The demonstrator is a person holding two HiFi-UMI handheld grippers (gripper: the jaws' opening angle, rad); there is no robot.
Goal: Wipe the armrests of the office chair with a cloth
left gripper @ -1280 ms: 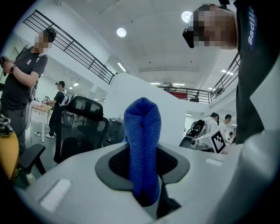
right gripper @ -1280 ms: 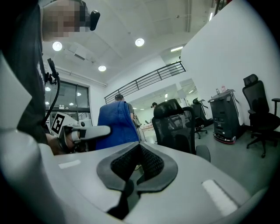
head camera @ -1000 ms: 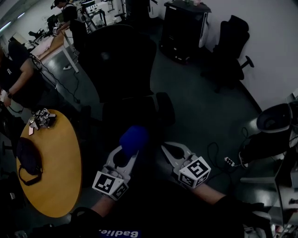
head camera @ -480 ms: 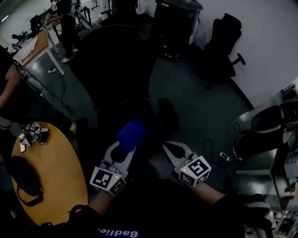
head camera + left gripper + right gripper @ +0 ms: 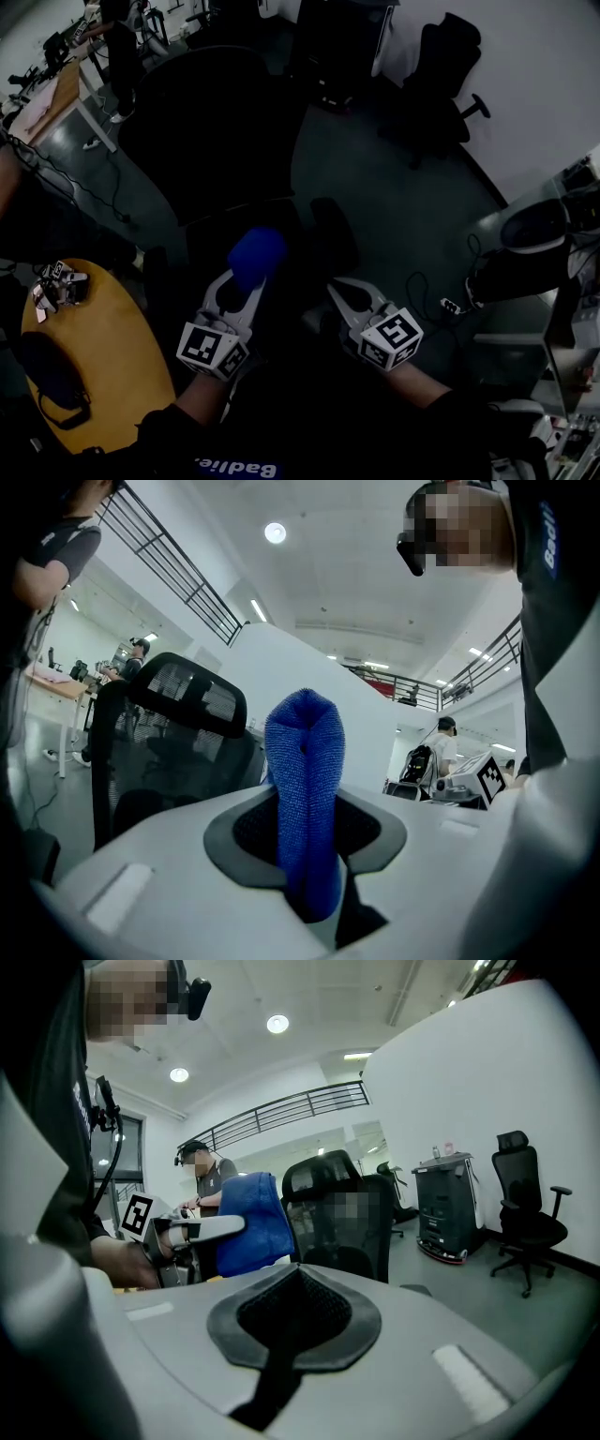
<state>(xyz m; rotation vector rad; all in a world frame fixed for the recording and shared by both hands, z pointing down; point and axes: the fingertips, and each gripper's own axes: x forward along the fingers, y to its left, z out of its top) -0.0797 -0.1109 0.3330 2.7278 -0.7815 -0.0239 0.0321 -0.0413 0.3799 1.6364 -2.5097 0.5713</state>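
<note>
**Cloth carried a little forward, wiping not yet begun**

In the last second your left gripper [image 5: 242, 287] has gone a short way forward and up in the head view, toward the office chair [image 5: 216, 122]. The blue cloth [image 5: 255, 253] went with it. The hold itself is unchanged. In the left gripper view the jaws are pressed on the cloth from both sides, and a folded bunch of it stands up out of them.

Your right gripper [image 5: 345, 295] has hardly moved. Its jaws are together with nothing between them, and it waits beside the left one, a little apart from it.

The head view itself has drifted too. The round wooden table [image 5: 103, 347] now sits lower and more to the left edge, so you seem to have turned slightly toward the chair.

For the task, I judge this to be still the approach. The cloth hangs over the dark seat [image 5: 272, 220], and the nearest armrest [image 5: 330, 232] lies to its right, close to the tips of the right gripper. The picture is too dark to say whether the cloth touches anything, but it is not on that armrest pad. No armrest looks wiped yet.

The next move probably calls for bringing the cloth sideways and down onto a pad, with the bunch pointing downward. As the jaws hold only the lower part of it, watch that the cloth does not slip out under pressure.
</note>
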